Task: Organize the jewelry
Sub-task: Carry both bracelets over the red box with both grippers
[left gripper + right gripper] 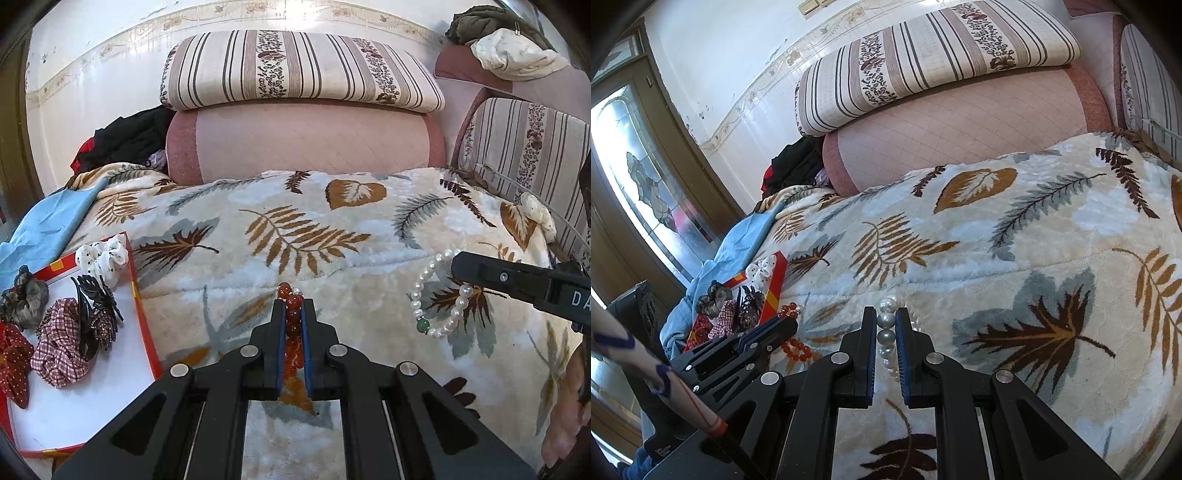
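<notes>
Two bracelets pinched over the leaf-print fleece blanket (pixel 295 229)

At far left we see the red-rimmed, white-floored shallow cardboard tray (pixel 142 314) holding fabric scrunchies (pixel 61 352) and a black claw clip (pixel 94 306). Our left gripper (pixel 294 314) pinches the red-orange bead bracelet (pixel 293 325); our right gripper (pixel 885 321) pinches the white pearl bracelet (pixel 886 332), both on the blanket beside the tray.

I see a red bead bracelet (pixel 293 325) pinched between my left tongs (pixel 294 306), lying on the leaf-print blanket (pixel 295 229). A white pearl bracelet (pixel 439 295) with 1 green bead sits clamped in my right tongs (pixel 885 317).
</notes>
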Demonstrator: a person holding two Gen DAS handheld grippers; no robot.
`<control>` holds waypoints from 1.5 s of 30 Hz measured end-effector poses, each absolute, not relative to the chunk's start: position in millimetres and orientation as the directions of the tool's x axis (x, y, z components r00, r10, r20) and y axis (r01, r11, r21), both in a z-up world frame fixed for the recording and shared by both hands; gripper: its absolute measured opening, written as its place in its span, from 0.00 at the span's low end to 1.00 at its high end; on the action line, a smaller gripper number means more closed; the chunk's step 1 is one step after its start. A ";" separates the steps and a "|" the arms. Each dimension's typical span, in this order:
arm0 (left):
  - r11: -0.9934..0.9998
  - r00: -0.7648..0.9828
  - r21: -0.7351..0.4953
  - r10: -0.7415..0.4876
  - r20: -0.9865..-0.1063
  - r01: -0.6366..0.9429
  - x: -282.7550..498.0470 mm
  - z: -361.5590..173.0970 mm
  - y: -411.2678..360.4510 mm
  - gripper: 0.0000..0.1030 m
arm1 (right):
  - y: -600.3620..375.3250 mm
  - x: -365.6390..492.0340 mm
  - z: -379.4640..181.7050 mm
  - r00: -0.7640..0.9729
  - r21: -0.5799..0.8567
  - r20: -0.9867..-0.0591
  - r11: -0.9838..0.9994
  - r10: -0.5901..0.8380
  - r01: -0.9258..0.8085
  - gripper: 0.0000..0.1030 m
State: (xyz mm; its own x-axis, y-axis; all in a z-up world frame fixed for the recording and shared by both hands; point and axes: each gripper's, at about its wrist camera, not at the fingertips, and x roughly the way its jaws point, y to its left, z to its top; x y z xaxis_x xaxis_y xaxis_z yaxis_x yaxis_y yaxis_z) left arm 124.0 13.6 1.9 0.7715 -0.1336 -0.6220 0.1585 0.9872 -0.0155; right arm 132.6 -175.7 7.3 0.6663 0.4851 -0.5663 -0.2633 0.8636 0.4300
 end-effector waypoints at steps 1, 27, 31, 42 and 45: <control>0.988 0.773 -0.016 -0.133 -0.621 0.157 123.2 2.5 14.8 0.07 | -175.8 132.2 7.4 0.666 0.431 -0.566 0.863 0.485 -0.262 0.11; 0.987 0.829 -0.138 -0.011 -0.559 -0.080 58.4 52.5 171.0 0.07 | -35.4 104.3 51.3 0.586 0.450 -0.506 0.773 0.633 -0.447 0.11; 0.973 0.802 -0.143 0.060 -0.594 -0.179 40.5 49.6 213.5 0.07 | 10.5 96.8 60.0 0.536 0.445 -0.504 0.735 0.677 -0.511 0.11; 0.936 0.698 -0.137 0.139 -0.702 -0.324 43.1 8.2 267.0 0.07 | 94.7 100.7 29.0 0.389 0.503 -0.546 0.662 0.742 -0.556 0.11; 0.936 0.678 -0.157 0.107 -0.727 -0.316 50.6 -1.4 265.0 0.07 | 96.5 106.8 16.9 0.383 0.499 -0.572 0.678 0.725 -0.540 0.11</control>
State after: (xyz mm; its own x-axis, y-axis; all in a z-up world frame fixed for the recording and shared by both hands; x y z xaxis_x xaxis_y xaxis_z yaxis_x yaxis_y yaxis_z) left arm 50.6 265.0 -1.4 0.6780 0.1070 -0.7272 -0.3157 0.9358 -0.1566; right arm 106.8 96.5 16.9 0.3831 0.7254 -0.5718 -0.5397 0.6782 0.4987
